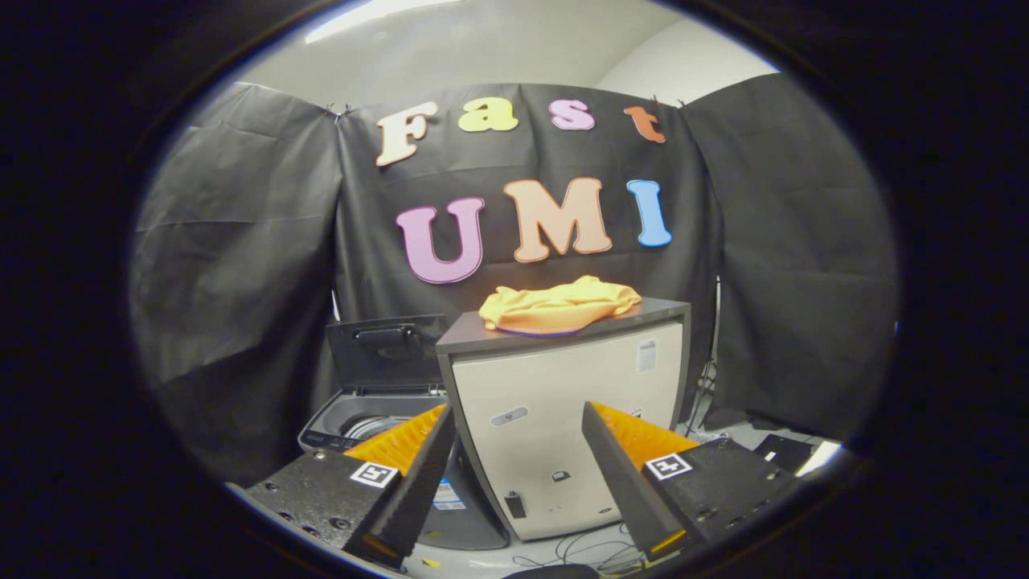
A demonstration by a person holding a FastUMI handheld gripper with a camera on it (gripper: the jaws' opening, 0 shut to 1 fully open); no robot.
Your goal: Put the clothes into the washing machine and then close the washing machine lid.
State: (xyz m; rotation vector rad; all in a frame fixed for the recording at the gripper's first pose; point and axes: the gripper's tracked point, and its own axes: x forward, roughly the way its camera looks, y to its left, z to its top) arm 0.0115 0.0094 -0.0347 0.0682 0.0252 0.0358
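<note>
A yellow-orange garment [559,305] lies crumpled on top of a pale cabinet-like appliance [571,402] with a dark top, well beyond my fingers. To the left of it and lower stands the washing machine [370,422], its dark lid [384,347] raised upright and the drum opening showing. My gripper [518,418] is open, fingers wide apart with nothing between them, aimed at the front of the pale appliance, well below the garment.
Black cloth walls close the booth behind and at both sides. Loose cables [591,551] lie on the floor by the appliance's base. Dark flat items [784,450] rest on the floor at the right.
</note>
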